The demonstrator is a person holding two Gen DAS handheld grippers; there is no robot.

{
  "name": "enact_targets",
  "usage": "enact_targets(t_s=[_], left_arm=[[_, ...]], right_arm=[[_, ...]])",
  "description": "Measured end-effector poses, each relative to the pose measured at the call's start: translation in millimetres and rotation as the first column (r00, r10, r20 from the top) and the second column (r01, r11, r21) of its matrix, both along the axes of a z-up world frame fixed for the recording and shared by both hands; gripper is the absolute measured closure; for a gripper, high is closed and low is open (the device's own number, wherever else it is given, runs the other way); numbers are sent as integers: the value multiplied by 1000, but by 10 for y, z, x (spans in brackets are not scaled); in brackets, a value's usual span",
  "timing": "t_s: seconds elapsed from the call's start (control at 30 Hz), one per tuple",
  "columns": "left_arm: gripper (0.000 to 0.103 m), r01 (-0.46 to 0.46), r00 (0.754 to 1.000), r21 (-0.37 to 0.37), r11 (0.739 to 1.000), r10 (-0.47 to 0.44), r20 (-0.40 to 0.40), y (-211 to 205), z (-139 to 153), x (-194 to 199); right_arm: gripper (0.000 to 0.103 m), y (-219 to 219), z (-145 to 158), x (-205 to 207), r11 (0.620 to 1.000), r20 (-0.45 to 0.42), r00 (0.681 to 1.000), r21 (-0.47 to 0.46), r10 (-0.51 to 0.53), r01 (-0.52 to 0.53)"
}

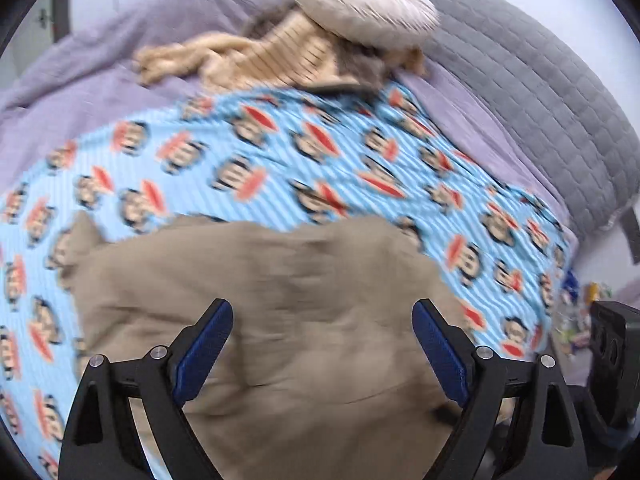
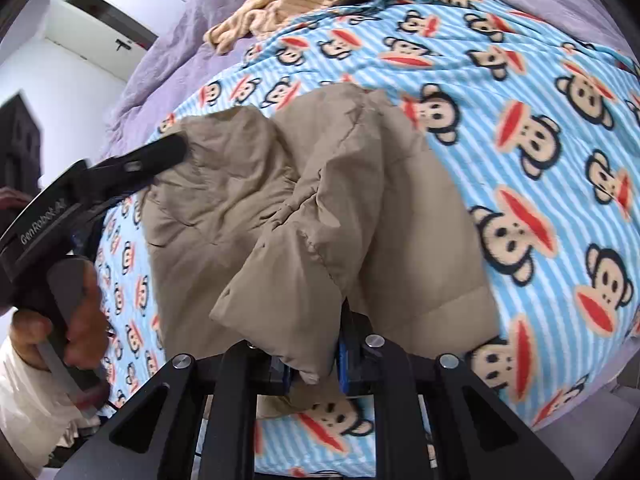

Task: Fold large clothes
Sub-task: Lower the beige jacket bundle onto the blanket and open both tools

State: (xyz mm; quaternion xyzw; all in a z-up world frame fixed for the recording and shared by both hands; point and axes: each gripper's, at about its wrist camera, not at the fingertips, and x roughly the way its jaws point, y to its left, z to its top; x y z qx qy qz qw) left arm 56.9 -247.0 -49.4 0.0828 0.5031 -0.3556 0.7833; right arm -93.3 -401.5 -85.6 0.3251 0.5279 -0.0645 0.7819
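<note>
A tan padded jacket point(image 1: 280, 320) lies crumpled on a blue striped blanket printed with monkey faces point(image 1: 280, 152). My left gripper point(image 1: 322, 344) hovers over the jacket's middle, open wide, with nothing between its blue pads point(image 1: 208, 344). In the right wrist view the jacket point(image 2: 240, 184) is bunched, and one thick sleeve or folded edge point(image 2: 288, 280) runs down into my right gripper point(image 2: 312, 368), which is shut on it near the blanket's front edge. The left gripper point(image 2: 172, 150) shows side-on at the jacket's far left corner, held by a hand point(image 2: 80, 320).
A beige ribbed knit garment point(image 1: 256, 60) and a round pale cushion point(image 1: 360, 4) lie at the far end of the bed. Purple bedding point(image 1: 72, 92) surrounds the blanket, and a grey quilted cover point(image 1: 540, 92) lies to the right. Small coloured objects point(image 1: 576, 312) sit past the bed's right edge.
</note>
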Motion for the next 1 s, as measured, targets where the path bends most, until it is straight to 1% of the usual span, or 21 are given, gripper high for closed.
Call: enact_targets(t_s=[0.07, 0.17, 0.27, 0.4, 0.5, 0.53, 0.6, 0.63, 0.67, 0.7, 0.73, 0.77, 0.87, 0.93, 1.0], left_arm=[[12, -77, 997, 36, 996, 76, 30, 206, -43, 157], [12, -166, 985, 113, 980, 161, 54, 379, -272, 407], [12, -212, 977, 125, 969, 207, 52, 364, -496, 566], [12, -199, 979, 141, 970, 190, 76, 60, -674, 568], [12, -165, 984, 157, 974, 151, 96, -201, -735, 489], [12, -153, 985, 168, 974, 138, 100, -301, -777, 471], [12, -138, 987, 189, 972, 120, 103, -431, -820, 439], [12, -134, 988, 203, 970, 113, 109, -479, -832, 416], [12, -132, 987, 214, 968, 109, 116, -505, -841, 399], [12, -133, 987, 219, 967, 110, 117, -516, -854, 396], [12, -135, 987, 218, 967, 112, 114, -511, -863, 401], [12, -137, 987, 215, 967, 115, 110, -503, -869, 410], [11, -136, 988, 214, 967, 116, 105, -492, -883, 423], [11, -136, 987, 219, 966, 114, 110, -501, -887, 416], [11, -139, 987, 225, 964, 115, 115, -515, -891, 412]], right_arm=[[86, -72, -65, -74, 1000, -12, 1000, 18, -23, 23], [86, -171, -174, -159, 997, -25, 998, 50, -57, 58], [86, -222, -294, -134, 995, -36, 996, 59, -78, 80], [86, -291, -417, -207, 994, -64, 993, 30, -102, 104], [85, -436, -592, -290, 990, -91, 987, 37, -134, 138], [84, -486, -655, -314, 987, -100, 985, 54, -144, 150], [82, -613, -770, -352, 975, -125, 977, 126, -170, 185], [81, -682, -776, -365, 967, -134, 974, 154, -185, 204], [74, -738, -728, -383, 964, -140, 971, 159, -193, 214], [70, -789, -641, -398, 967, -144, 969, 130, -199, 218], [63, -826, -541, -417, 972, -137, 969, 91, -204, 218], [60, -866, -417, -442, 975, -113, 971, 45, -213, 219], [58, -985, -26, -448, 974, -17, 975, -64, -220, 219], [58, -1012, 112, -339, 981, 29, 983, -65, -180, 181], [58, -973, 132, -134, 992, 46, 993, -62, -109, 112]])
